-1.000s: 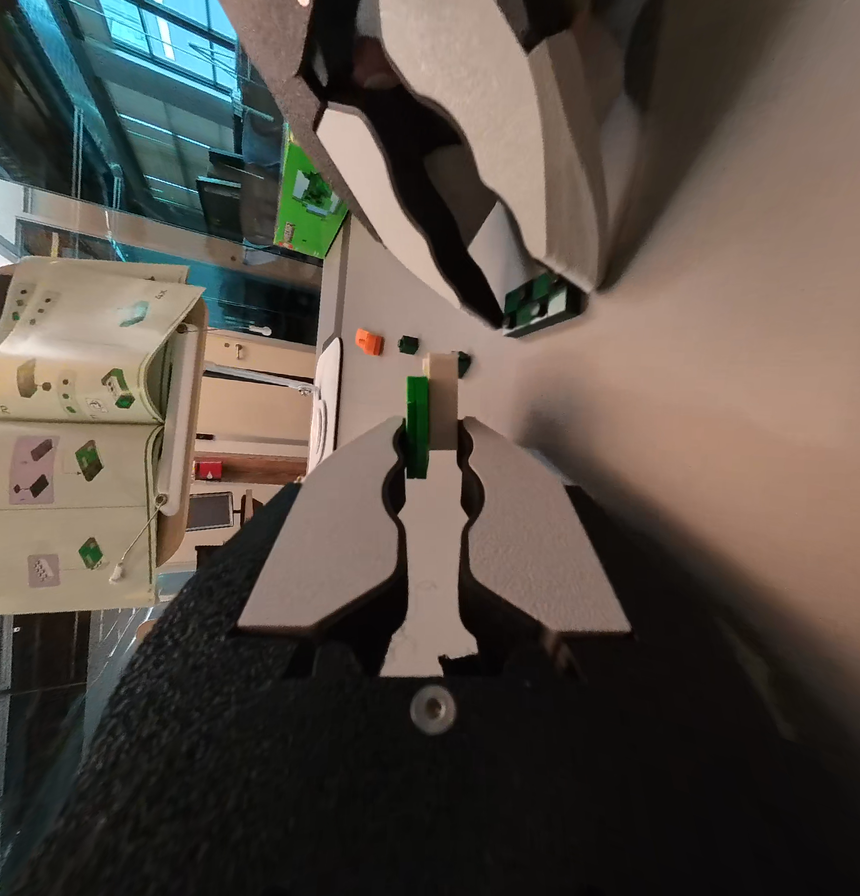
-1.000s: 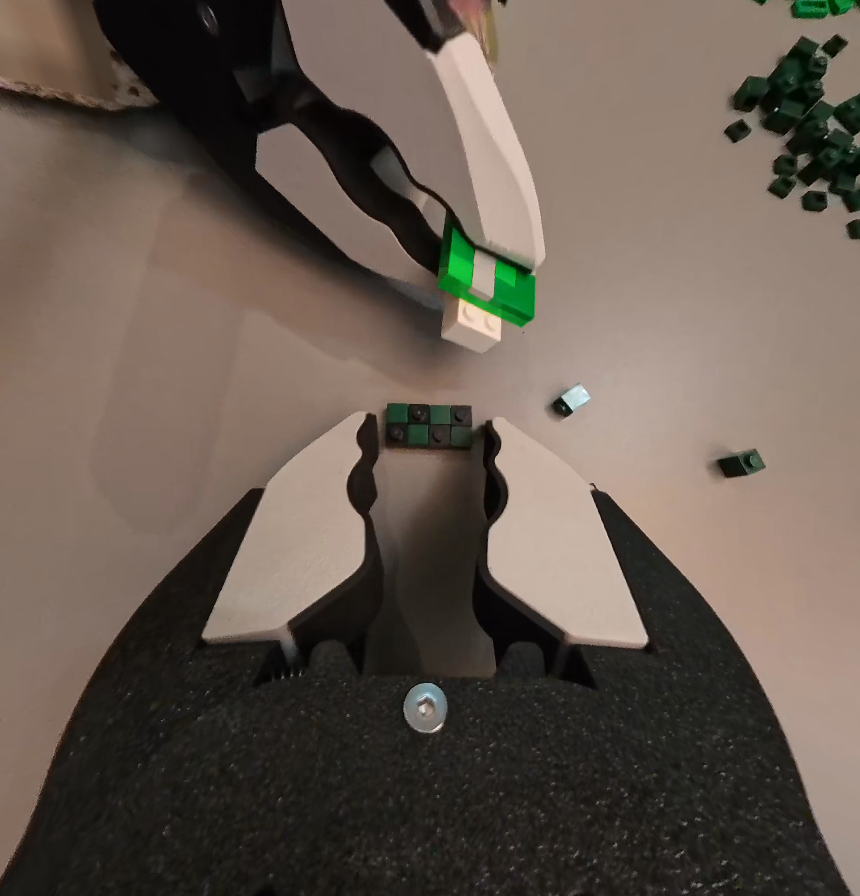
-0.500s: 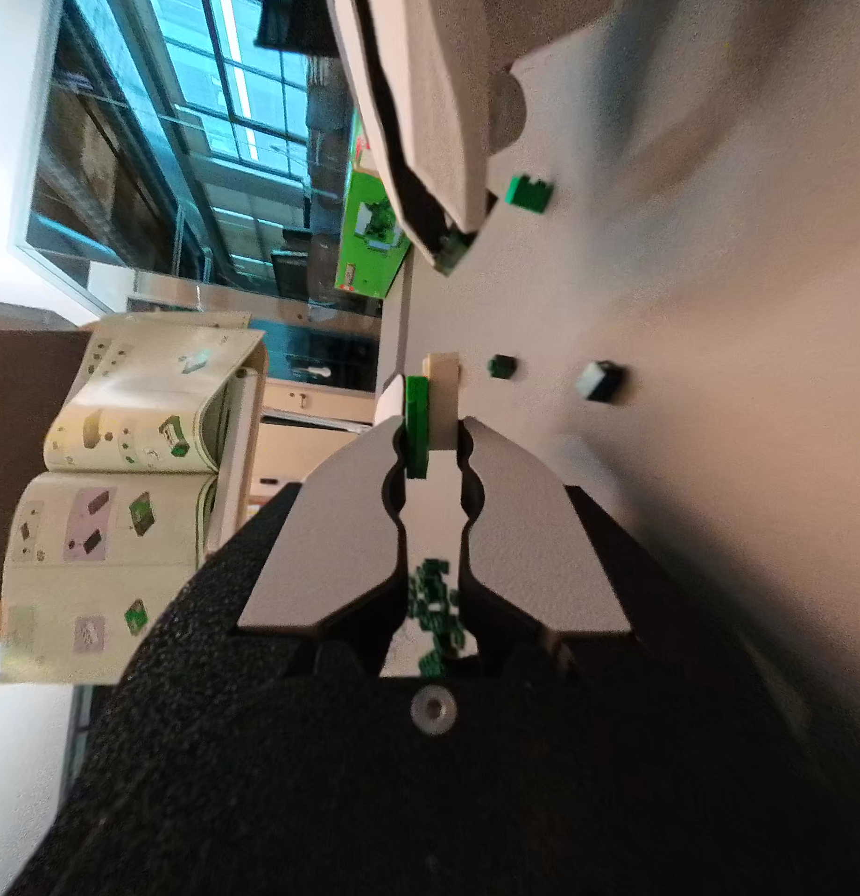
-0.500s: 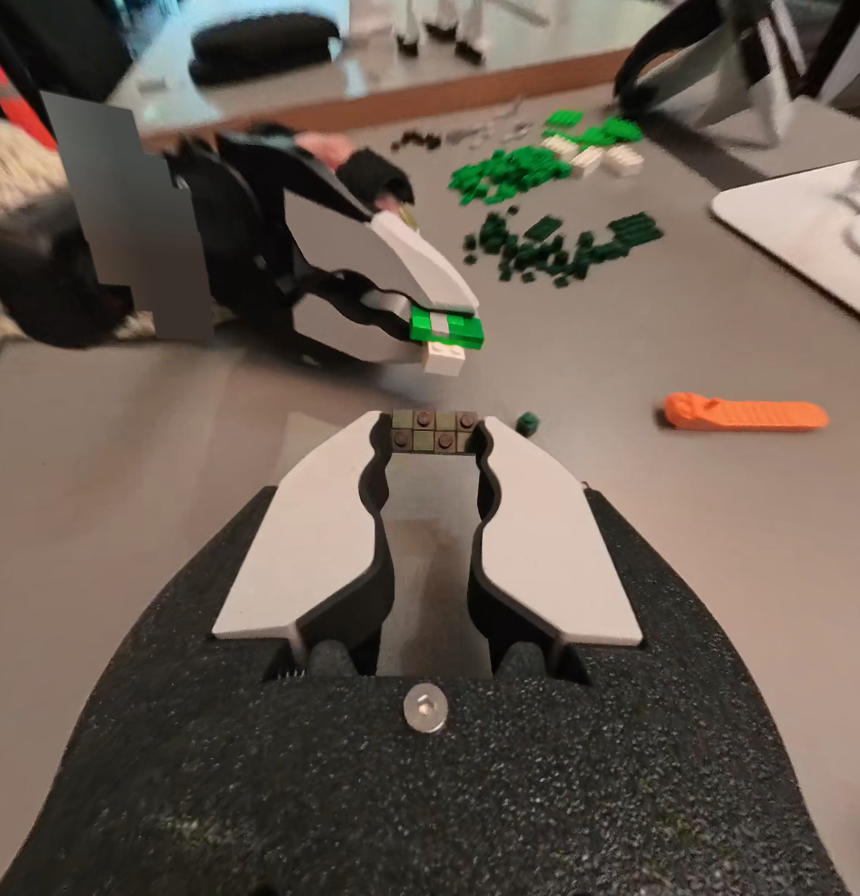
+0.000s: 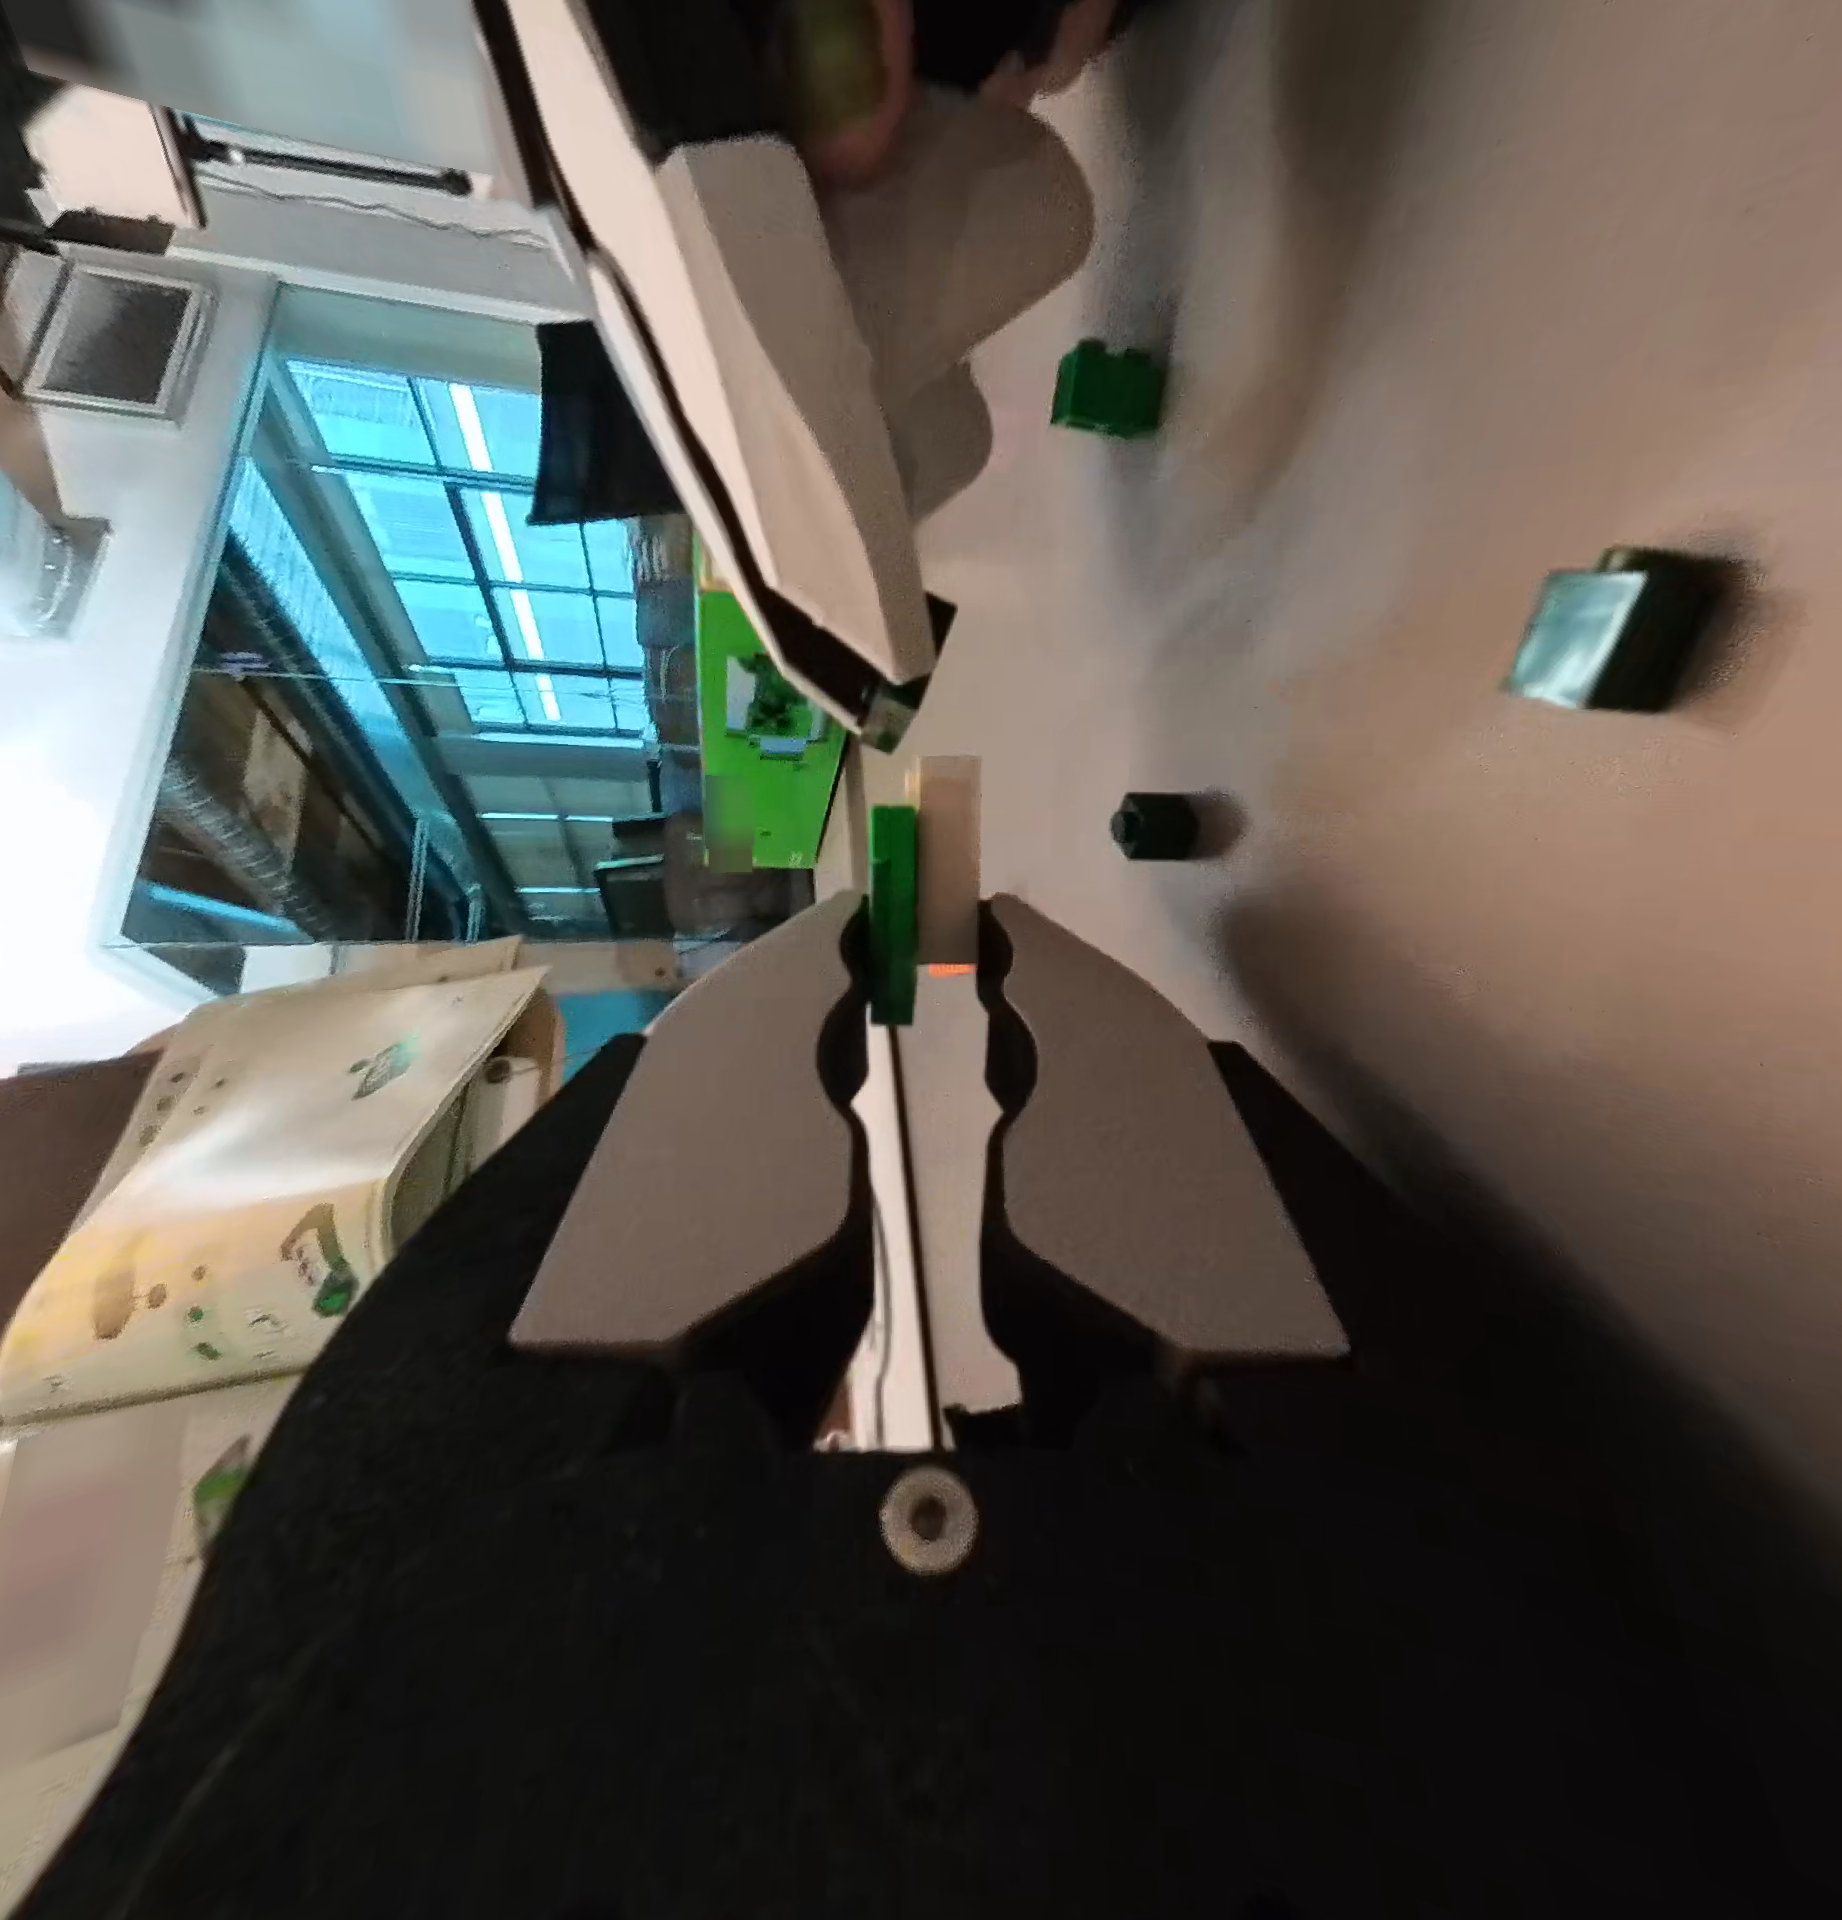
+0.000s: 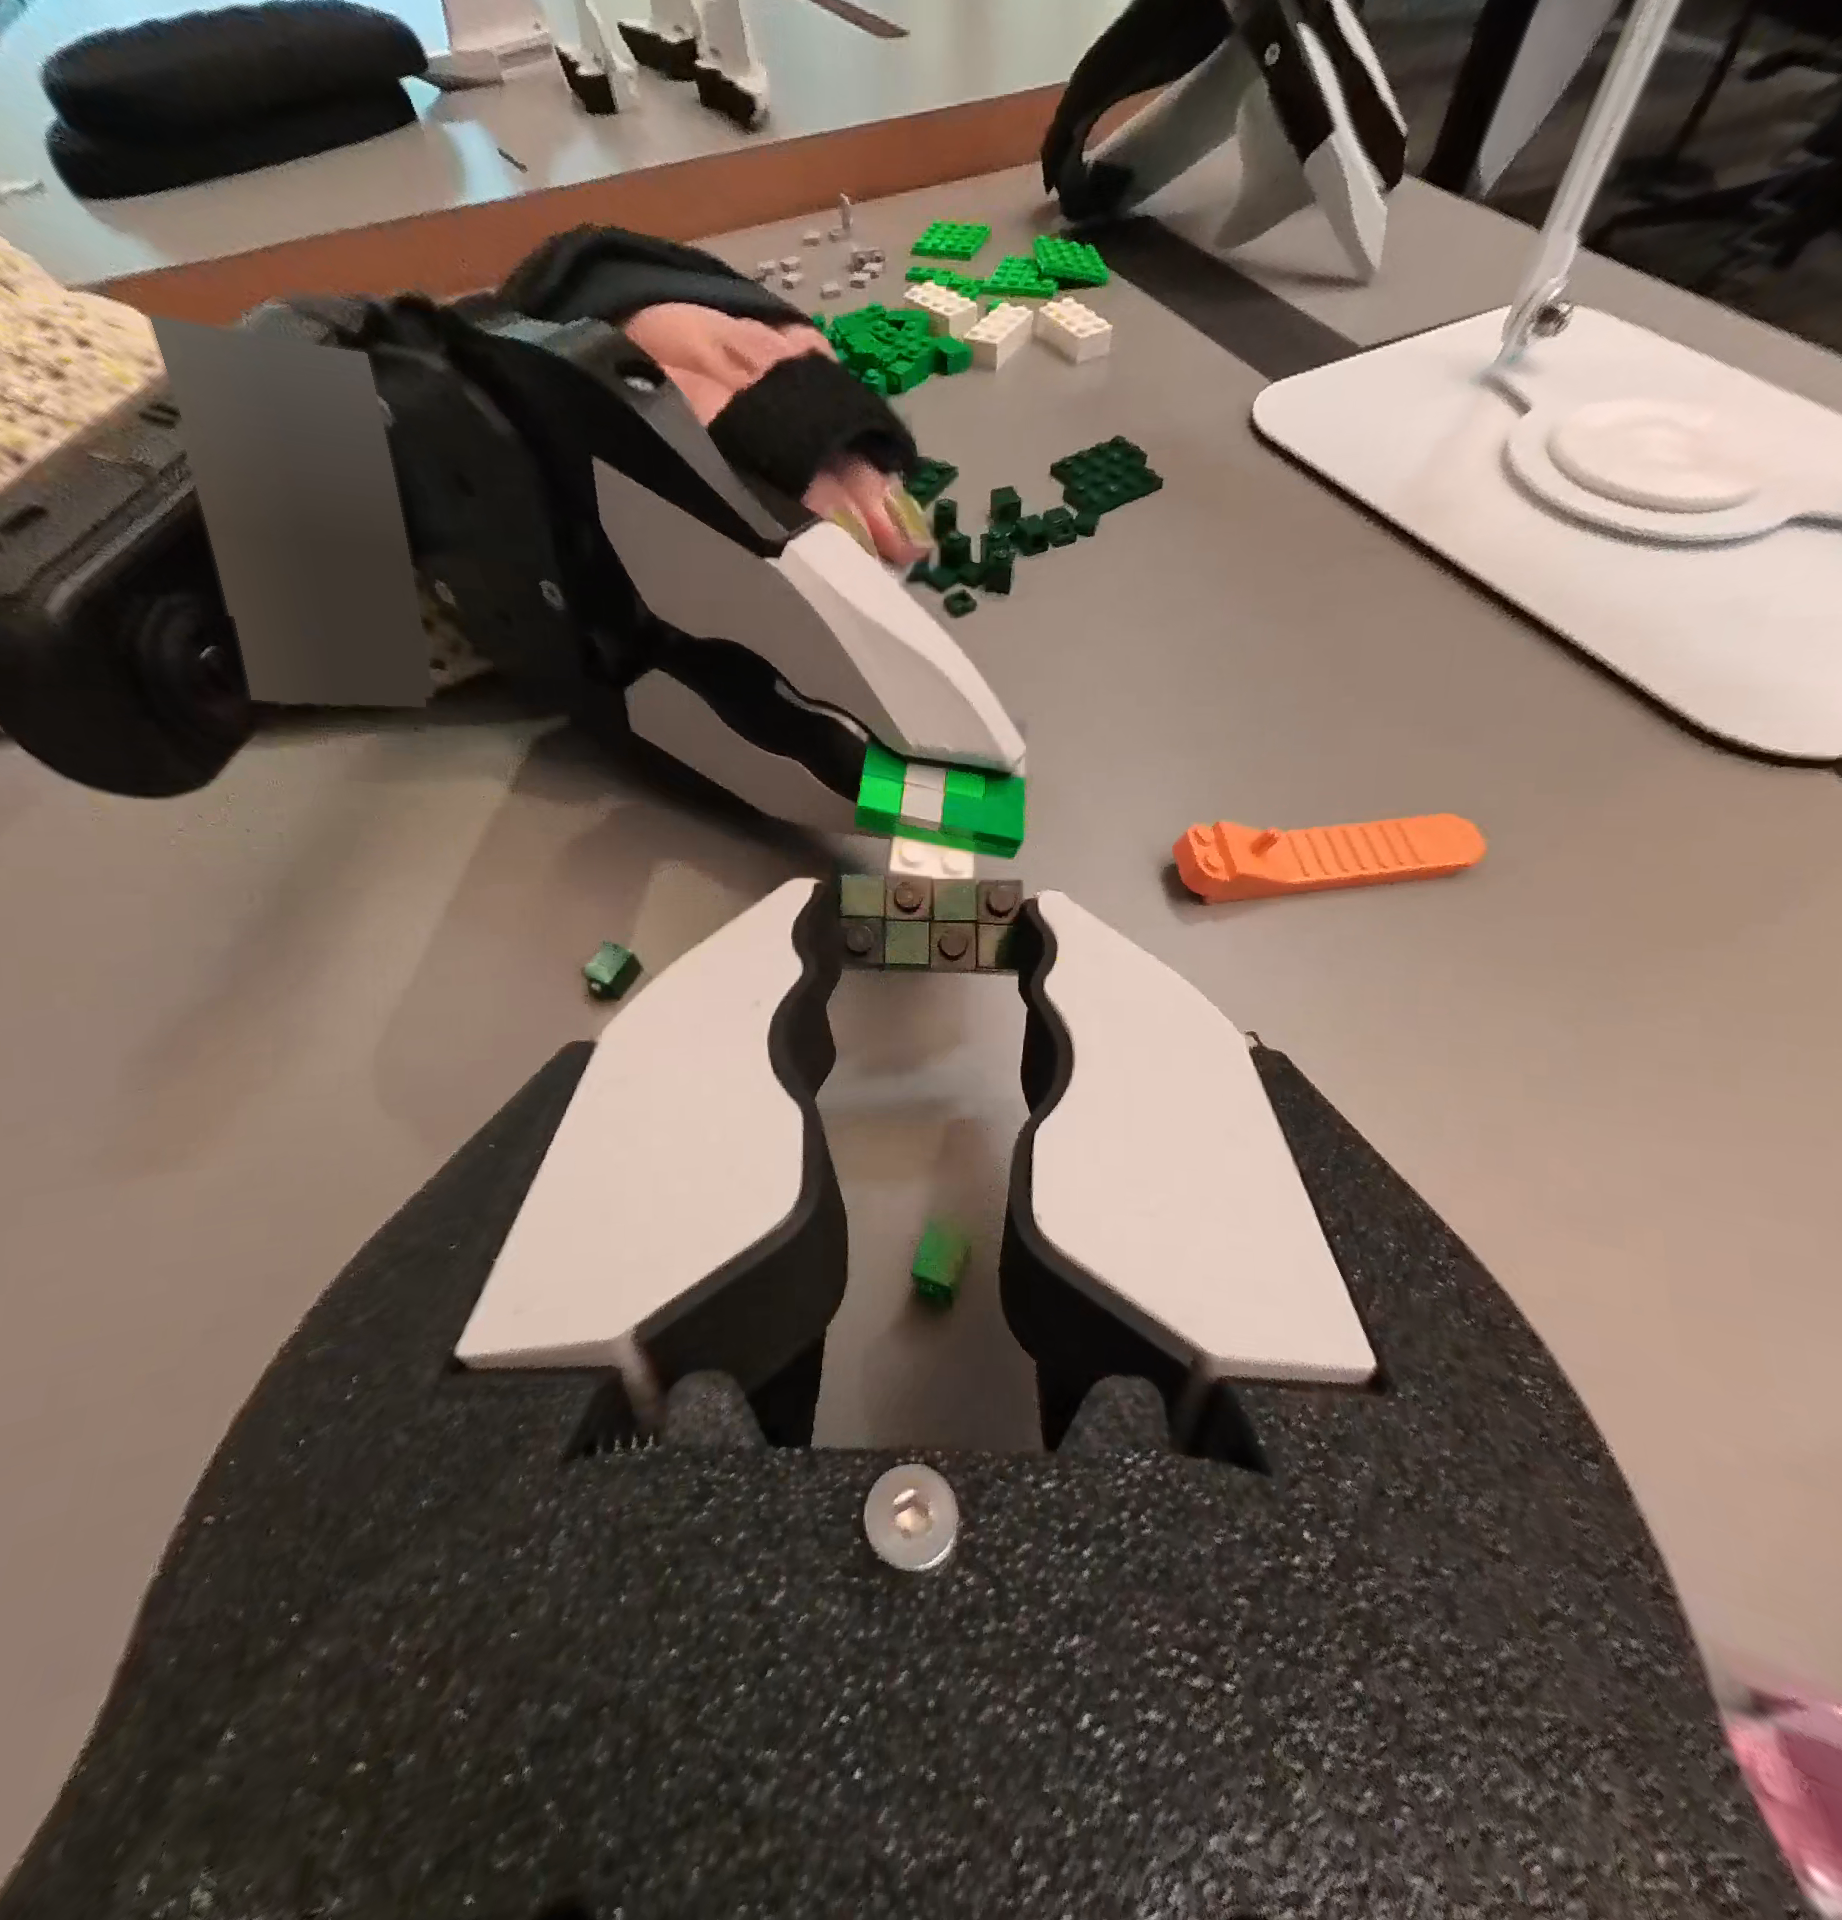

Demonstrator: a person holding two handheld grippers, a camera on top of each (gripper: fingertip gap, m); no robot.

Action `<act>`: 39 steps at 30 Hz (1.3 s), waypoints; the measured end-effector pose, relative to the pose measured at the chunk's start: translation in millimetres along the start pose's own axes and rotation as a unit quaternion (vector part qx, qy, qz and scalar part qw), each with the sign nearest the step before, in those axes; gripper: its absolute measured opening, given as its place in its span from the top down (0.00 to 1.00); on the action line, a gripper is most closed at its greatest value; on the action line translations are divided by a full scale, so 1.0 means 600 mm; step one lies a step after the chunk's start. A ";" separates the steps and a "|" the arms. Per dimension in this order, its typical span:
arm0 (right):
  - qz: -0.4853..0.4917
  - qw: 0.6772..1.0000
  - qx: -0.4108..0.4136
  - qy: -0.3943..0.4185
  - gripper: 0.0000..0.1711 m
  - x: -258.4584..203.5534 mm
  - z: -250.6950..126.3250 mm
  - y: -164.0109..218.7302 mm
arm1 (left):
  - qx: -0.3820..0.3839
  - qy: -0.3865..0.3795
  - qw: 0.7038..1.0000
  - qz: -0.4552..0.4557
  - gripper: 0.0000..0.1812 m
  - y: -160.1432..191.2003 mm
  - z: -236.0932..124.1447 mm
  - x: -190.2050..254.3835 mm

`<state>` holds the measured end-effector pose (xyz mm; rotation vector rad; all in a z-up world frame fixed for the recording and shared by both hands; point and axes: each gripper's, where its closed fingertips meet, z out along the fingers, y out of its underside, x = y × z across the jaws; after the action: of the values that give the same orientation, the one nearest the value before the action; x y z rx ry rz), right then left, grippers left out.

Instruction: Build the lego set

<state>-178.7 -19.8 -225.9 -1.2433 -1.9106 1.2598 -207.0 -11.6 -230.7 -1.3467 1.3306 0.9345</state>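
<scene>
My left gripper (image 5: 925, 920) is shut on a small assembly, a bright green plate (image 5: 893, 914) on a white brick (image 5: 948, 862), held on edge above the grey table. In the right wrist view this gripper (image 6: 938, 779) comes in from the left with the green and white assembly (image 6: 943, 805) at its tips. My right gripper (image 6: 922, 914) is shut on a dark green studded plate (image 6: 927, 925), studs up. The plate sits just in front of and below the white brick, nearly touching it. In the left wrist view the right gripper's fingers (image 5: 782, 436) reach down from the top.
An orange brick separator (image 6: 1332, 852) lies to the right. A white stand base (image 6: 1623, 540) is at far right. Piles of green and white bricks (image 6: 1000, 301) and dark green bricks (image 6: 1031, 520) lie behind. Loose small bricks (image 6: 612, 968) (image 6: 940, 1259) lie near. An open instruction booklet (image 5: 273, 1174) stands at left.
My right gripper has tilted up from looking down at the table and brought the dark plate close under the left gripper's green and white assembly. Both grips are unchanged.
</scene>
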 end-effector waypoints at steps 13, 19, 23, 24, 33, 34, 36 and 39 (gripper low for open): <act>0.085 0.995 -0.032 -0.045 0.81 -0.012 0.016 0.011 | 0.006 0.040 0.999 0.011 0.90 -0.010 0.002 0.020; 0.083 0.994 -0.062 -0.023 0.81 -0.009 0.020 0.025 | -0.009 0.051 0.998 0.038 0.91 -0.011 0.004 0.029; 0.091 0.993 -0.070 -0.027 0.81 -0.009 0.022 0.029 | -0.016 0.058 0.997 0.046 0.91 -0.010 0.005 0.033; 0.090 0.993 -0.074 -0.027 0.81 -0.009 0.023 0.030 | -0.018 0.058 0.997 0.052 0.91 -0.010 0.005 0.033; 0.080 0.993 -0.087 -0.026 0.81 -0.011 0.026 0.036 | -0.020 0.063 0.995 0.070 0.90 -0.009 0.004 0.035; 0.076 0.993 -0.087 -0.024 0.81 -0.011 0.026 0.036 | -0.021 0.062 0.995 0.072 0.90 -0.009 0.004 0.035; 0.080 0.993 -0.087 -0.027 0.81 -0.011 0.026 0.036 | -0.022 0.062 0.995 0.074 0.90 -0.009 0.004 0.035; 0.096 0.991 -0.083 -0.038 0.81 -0.011 0.025 0.034 | -0.024 0.062 0.995 0.076 0.91 -0.009 0.004 0.035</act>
<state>-179.9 -29.0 -250.6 -1.5151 -2.0238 1.2812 -199.4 -14.8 -250.9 -1.3736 1.5323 1.0047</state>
